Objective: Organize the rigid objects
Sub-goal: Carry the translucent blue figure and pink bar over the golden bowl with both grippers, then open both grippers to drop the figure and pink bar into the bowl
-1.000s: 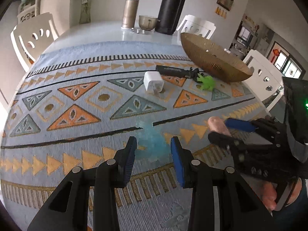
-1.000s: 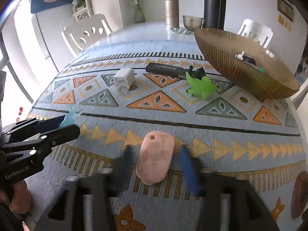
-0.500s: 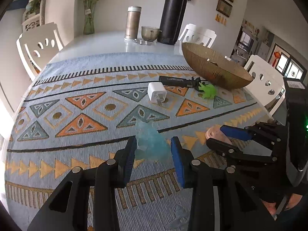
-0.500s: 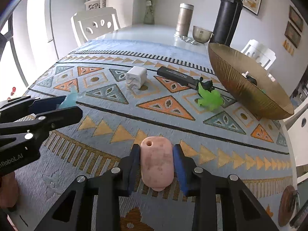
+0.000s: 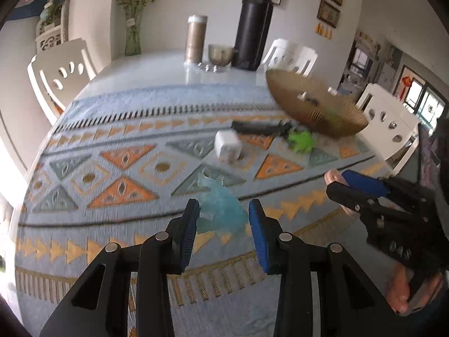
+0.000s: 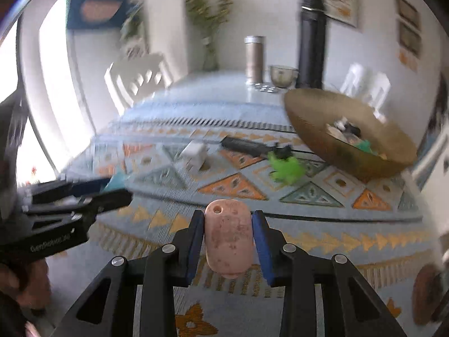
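Observation:
My left gripper (image 5: 223, 219) is shut on a translucent blue toy (image 5: 220, 206), held above the patterned cloth; the same gripper (image 6: 112, 189) shows at the left of the right wrist view with the blue toy (image 6: 116, 181) poking out. My right gripper (image 6: 228, 224) is shut on a pink oval piece with a hole (image 6: 228, 240), lifted off the cloth; that gripper (image 5: 336, 182) also appears at the right of the left wrist view, the pink piece (image 5: 334, 175) at its tips. On the cloth lie a white charger (image 5: 228, 146), a black bar (image 5: 259, 127) and a green toy (image 5: 301, 140).
A wide golden bowl (image 5: 280, 95) (image 6: 311, 137) with small items inside stands at the far right. A black flask (image 5: 254, 25), a metal tumbler (image 5: 196, 39) and a small cup (image 5: 220, 53) stand at the table's far end. White chairs (image 5: 60, 73) ring the table.
My right gripper closed on the pink piece and lifted it off the cloth. My left gripper kept its hold on the blue toy and tilted up slightly.

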